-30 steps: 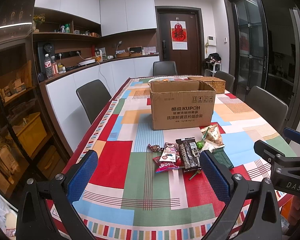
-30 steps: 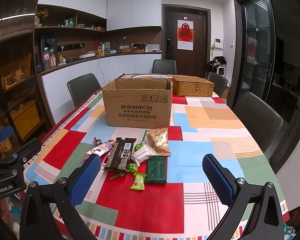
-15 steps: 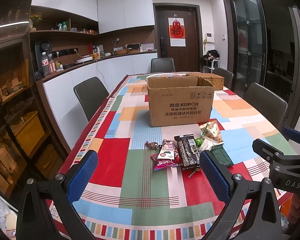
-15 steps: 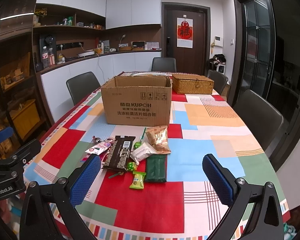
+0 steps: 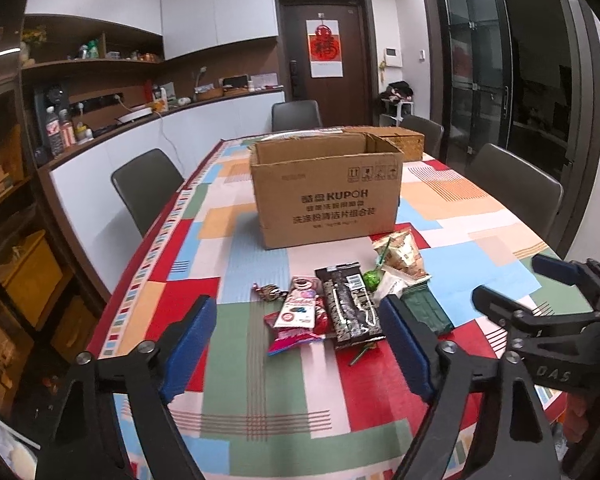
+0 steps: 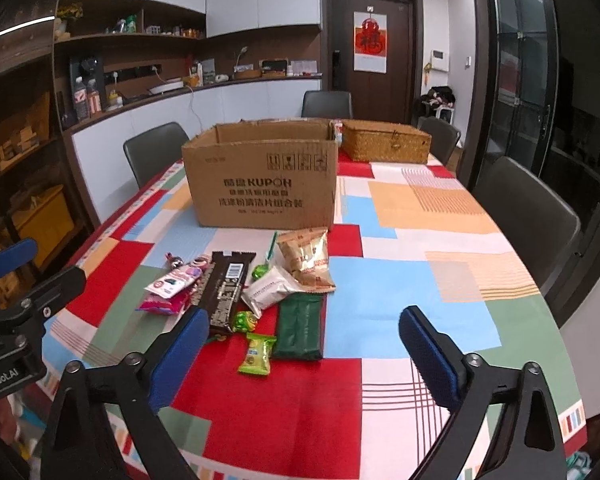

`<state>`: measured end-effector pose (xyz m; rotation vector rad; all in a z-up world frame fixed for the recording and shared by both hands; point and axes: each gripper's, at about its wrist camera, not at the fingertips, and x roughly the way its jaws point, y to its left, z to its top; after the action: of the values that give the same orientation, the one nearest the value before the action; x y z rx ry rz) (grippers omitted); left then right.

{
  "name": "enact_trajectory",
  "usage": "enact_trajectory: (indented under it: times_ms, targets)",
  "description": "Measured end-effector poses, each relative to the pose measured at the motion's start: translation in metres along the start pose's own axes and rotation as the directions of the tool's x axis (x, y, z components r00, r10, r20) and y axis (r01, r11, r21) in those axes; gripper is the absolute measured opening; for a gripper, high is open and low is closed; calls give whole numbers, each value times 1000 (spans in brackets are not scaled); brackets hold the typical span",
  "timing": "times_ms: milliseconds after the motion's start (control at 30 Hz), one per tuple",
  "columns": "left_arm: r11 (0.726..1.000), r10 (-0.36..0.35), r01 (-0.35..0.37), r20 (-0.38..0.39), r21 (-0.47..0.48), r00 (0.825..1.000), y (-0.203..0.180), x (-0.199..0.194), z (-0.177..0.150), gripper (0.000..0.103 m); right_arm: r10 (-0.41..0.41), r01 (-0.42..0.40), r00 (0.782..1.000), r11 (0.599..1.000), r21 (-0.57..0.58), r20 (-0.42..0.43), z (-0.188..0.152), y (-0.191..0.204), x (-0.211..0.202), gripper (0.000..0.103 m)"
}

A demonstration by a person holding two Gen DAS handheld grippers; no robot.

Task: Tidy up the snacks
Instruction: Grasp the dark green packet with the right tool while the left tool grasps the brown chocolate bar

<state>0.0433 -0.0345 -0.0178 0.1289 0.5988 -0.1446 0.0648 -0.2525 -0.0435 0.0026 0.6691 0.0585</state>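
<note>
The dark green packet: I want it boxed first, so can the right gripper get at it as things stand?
Probably yes. The dark green packet lies flat before the right gripper, whose jaws are closing with nothing between them; only a small green candy packet touches its side.

Open cardboard box (image 6: 260, 184) sits mid-surface, walling off the far side. Just in front of it, the snack pile (image 6: 256, 288) crowds the middle. To the right of the pile, bare surface (image 6: 420, 280) gives an open lane. Left of the pile, another bare strip runs to the surface edge. Behind the box to the right, a wicker basket (image 6: 384, 146) blocks that corner. Chairs (image 6: 528, 208) ring the sides. Above the box's open top, nothing stands in the way.
</note>
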Motion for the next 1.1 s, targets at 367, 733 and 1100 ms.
enact_trajectory:
  times_ms: [367,733,1100]
  targets:
    - [995,-96,96,-104,-3,990,-19,61,7,65,62,-61,991,998,12,-119,-3,-10,62,73]
    - [987,-160,156,-240,-38,958,-32,130,6,53,121,-109,967,992,64,-225,-14,-18,109,64]
    - [986,-166,167,-315,-24,935,-43,161,0,50,134,-125,957,991,53,-259,-14,-15,133,57]
